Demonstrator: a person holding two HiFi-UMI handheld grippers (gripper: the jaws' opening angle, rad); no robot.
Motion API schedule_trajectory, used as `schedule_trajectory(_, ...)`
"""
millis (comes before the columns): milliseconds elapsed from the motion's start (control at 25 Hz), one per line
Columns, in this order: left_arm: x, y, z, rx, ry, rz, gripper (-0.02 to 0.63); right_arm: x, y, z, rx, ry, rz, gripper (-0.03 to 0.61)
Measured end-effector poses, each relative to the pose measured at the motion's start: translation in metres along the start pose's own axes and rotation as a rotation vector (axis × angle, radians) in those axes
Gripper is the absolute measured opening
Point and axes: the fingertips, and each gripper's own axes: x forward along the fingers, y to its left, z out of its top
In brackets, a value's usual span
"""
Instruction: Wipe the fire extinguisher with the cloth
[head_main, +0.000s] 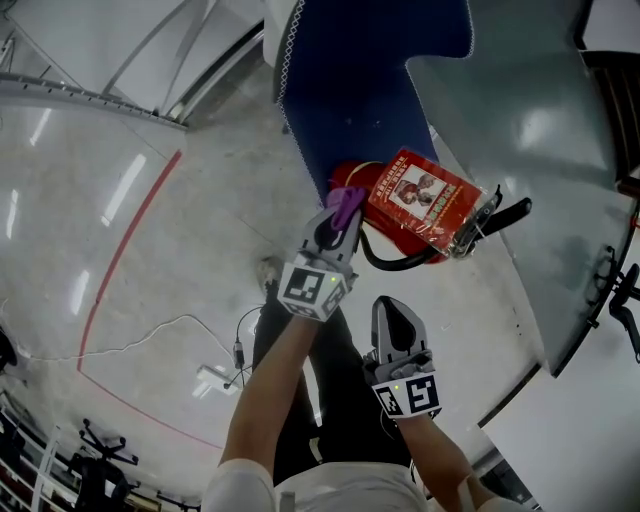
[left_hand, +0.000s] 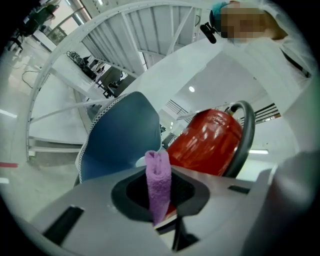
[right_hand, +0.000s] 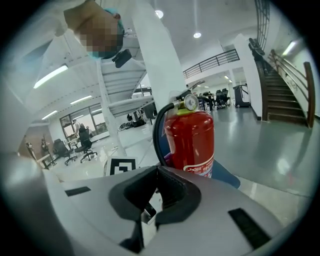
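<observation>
The left gripper (left_hand: 159, 186) has its 2 jaws clamped on a folded purple cloth (left_hand: 158, 180), which stands upright between them. The cloth tip lies just beside the body of the red fire extinguisher (left_hand: 210, 142), which is next to a blue chair (left_hand: 120, 135). The right gripper (right_hand: 155, 192) has its jaws pressed together on nothing and sits nearer the person than the extinguisher.

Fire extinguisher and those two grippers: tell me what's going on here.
A person holds a gripper in each hand. The left gripper is shut on a folded purple cloth and has it up at the side of the red fire extinguisher, which stands next to a blue chair. Whether the cloth touches the body cannot be told. The right gripper hangs back nearer the person, fingers together and holding nothing.
</observation>
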Motion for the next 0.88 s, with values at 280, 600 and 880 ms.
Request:
schedule_trajectory(280,-0.007,-0.022,0.026,0.010,-0.020,-0.029,0.055,-0.015,0.009,0.015,-0.020,-0.024,0.009,0.014)
schedule_trajectory(600,-0.024,-0.040,0.047,0.043,-0.023,-0.047,0.055,-0.033,0.010,0.026,-0.037,-0.045,-0.006,0.014)
schedule_trajectory(880,-0.045,-0.063,0.069,0.054,-0.036,-0.060,0.055,-0.050,0.013,0.040,-0.052,-0.056,-0.009,0.014)
